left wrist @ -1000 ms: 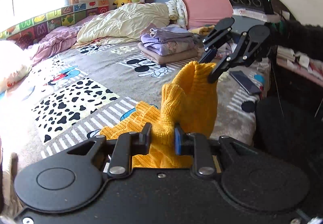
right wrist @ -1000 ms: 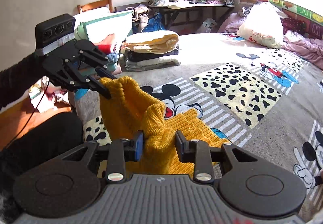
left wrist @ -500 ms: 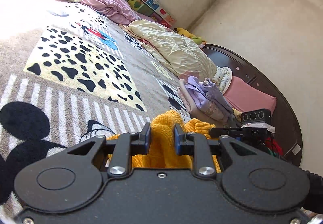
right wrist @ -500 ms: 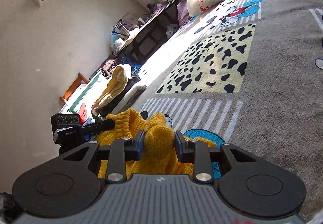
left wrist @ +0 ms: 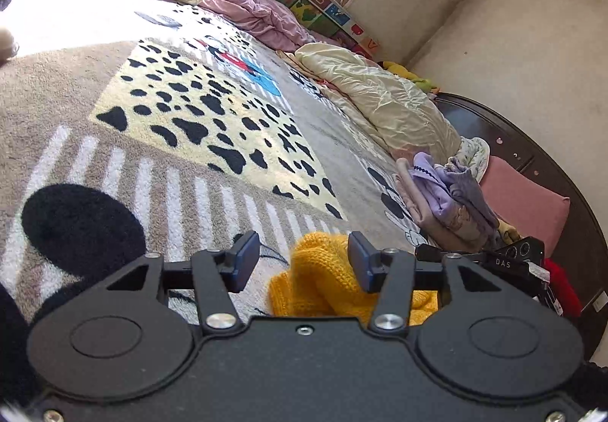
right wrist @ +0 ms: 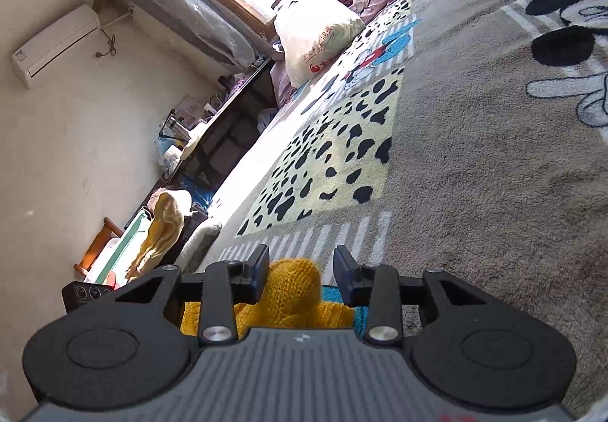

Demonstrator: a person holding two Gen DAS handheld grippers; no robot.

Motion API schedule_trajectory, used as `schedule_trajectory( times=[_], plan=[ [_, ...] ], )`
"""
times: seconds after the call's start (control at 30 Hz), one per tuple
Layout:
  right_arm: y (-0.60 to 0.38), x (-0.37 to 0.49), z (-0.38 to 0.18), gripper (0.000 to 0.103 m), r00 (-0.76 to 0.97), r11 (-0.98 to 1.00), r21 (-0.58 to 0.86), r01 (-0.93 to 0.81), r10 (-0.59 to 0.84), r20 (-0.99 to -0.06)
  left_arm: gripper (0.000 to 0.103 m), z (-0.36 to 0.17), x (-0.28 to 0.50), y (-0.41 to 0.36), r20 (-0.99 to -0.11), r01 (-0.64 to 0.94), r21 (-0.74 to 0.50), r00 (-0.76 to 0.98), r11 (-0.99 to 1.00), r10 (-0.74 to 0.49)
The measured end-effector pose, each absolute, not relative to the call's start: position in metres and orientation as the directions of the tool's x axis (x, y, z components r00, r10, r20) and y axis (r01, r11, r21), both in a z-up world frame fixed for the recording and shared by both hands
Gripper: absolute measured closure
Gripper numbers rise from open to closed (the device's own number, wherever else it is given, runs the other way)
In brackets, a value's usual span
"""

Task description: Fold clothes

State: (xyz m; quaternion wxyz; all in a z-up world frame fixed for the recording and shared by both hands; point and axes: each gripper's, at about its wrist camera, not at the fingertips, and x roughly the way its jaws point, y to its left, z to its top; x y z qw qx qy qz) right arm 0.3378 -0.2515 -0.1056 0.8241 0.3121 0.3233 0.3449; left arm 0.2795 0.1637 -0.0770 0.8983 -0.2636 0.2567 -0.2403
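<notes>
Yellow knitted sweater (left wrist: 323, 281) lies bunched on the cartoon-print bed blanket (left wrist: 114, 87), low between both tools. Behind it sit a cream quilt (left wrist: 380, 102) and a folded lilac clothes pile (left wrist: 444, 201). The left gripper (left wrist: 304, 262) stands spread wide, the knit beside its right finger. The right gripper (right wrist: 300, 270) is likewise parted around a knit hump (right wrist: 292, 289), not clamping it.
</notes>
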Motion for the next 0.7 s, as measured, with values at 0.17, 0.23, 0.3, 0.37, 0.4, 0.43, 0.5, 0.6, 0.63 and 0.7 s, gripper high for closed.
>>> schedule_trajectory(
  times=[0.17, 0.23, 0.3, 0.37, 0.4, 0.43, 0.5, 0.6, 0.63, 0.7],
  plan=[
    [-0.247, 0.269, -0.045, 0.058, 0.669, 0.685, 0.526, -0.504, 0.695, -0.265, 0.051, -0.046, 0.222, 0.157, -0.237, 0.432, -0.456, 0.784, 0.779, -0.574],
    [-0.235, 0.229, -0.03, 0.049, 0.664, 0.701, 0.401, -0.59, 0.704, -0.252, 0.051, -0.039, 0.197, 0.144, -0.238, 0.504, -0.367, 0.761, 0.782, -0.603],
    [-0.221, 0.195, -0.029, 0.044, 0.654, 0.702, 0.291, -0.65, 0.712, -0.256, 0.051, -0.042, 0.181, 0.133, -0.257, 0.552, -0.328, 0.729, 0.767, -0.635],
    [-0.207, 0.173, -0.039, 0.044, 0.647, 0.701, 0.219, -0.678, 0.711, -0.274, 0.05, -0.049, 0.176, 0.123, -0.289, 0.57, -0.283, 0.716, 0.771, -0.636],
    [-0.2, 0.169, -0.047, 0.044, 0.645, 0.702, 0.204, -0.682, 0.709, -0.283, 0.05, -0.053, 0.174, 0.119, -0.305, 0.578, -0.259, 0.711, 0.774, -0.633],
    [-0.195, 0.169, -0.057, 0.044, 0.647, 0.709, 0.2, -0.677, 0.702, -0.3, 0.05, -0.059, 0.177, 0.114, -0.326, 0.58, -0.238, 0.708, 0.779, -0.627],
    [-0.187, 0.176, -0.076, 0.044, 0.654, 0.731, 0.209, -0.649, 0.677, -0.338, 0.05, -0.071, 0.186, 0.106, -0.368, 0.582, -0.196, 0.703, 0.789, -0.609],
    [-0.188, 0.183, -0.088, 0.043, 0.64, 0.722, 0.248, -0.646, 0.689, -0.339, 0.049, -0.083, 0.191, 0.098, -0.434, 0.6, -0.117, 0.686, 0.792, -0.584],
    [-0.186, 0.182, -0.09, 0.043, 0.638, 0.722, 0.222, -0.655, 0.686, -0.349, 0.048, -0.087, 0.193, 0.095, -0.455, 0.606, -0.091, 0.681, 0.79, -0.574],
    [-0.186, 0.184, -0.095, 0.043, 0.639, 0.721, 0.214, -0.659, 0.687, -0.348, 0.046, -0.095, 0.196, 0.092, -0.481, 0.616, -0.055, 0.673, 0.786, -0.562]
  ],
)
